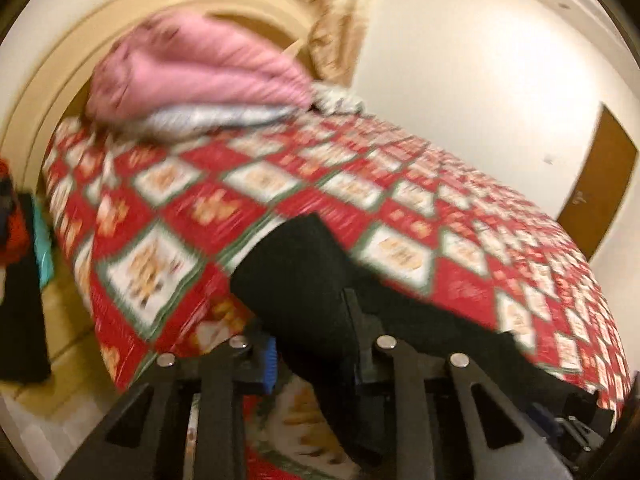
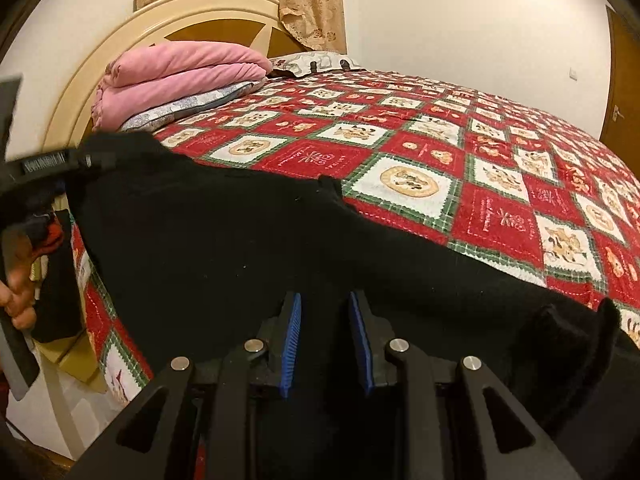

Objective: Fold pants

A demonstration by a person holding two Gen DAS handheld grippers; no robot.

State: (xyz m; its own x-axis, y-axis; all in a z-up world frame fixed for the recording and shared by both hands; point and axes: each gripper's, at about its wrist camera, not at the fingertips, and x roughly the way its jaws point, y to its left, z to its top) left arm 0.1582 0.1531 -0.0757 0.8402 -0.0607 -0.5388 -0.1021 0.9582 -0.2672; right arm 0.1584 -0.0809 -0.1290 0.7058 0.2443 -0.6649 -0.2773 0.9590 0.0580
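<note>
A bed is filling both views, covered by a red, white and green patchwork quilt point(image 2: 420, 168). Black pants point(image 2: 224, 248) are lying across the near edge of the quilt, stretching from the left side of the bed toward the right, with one bunched end point(image 2: 568, 344) rising near the lower right of the right wrist view.

The left gripper point(image 1: 316, 336) is closing narrowly on a fold of the pants, and the black cloth is standing up between its 2 fingers; the left wrist view is blurred, so the exact contact of the pads is hard to make out. In the right wrist view the same gripper is appearing at the far left, with a hand point(image 2: 18, 292) gripping its handle and the pants' corner lifting off the quilt at its tip.

The right gripper point(image 2: 326, 340) is sitting low over the pants with a narrow gap between its 2 blue pads point(image 2: 290, 340). Black cloth is filling that gap, but whether the pads are pinching it cannot be told.

At the head of the bed, a folded pink blanket point(image 2: 176, 76) is resting on a pale patterned pillow point(image 2: 188, 108), in front of a cream headboard point(image 2: 120, 40) and a beige curtain point(image 2: 304, 4).
</note>
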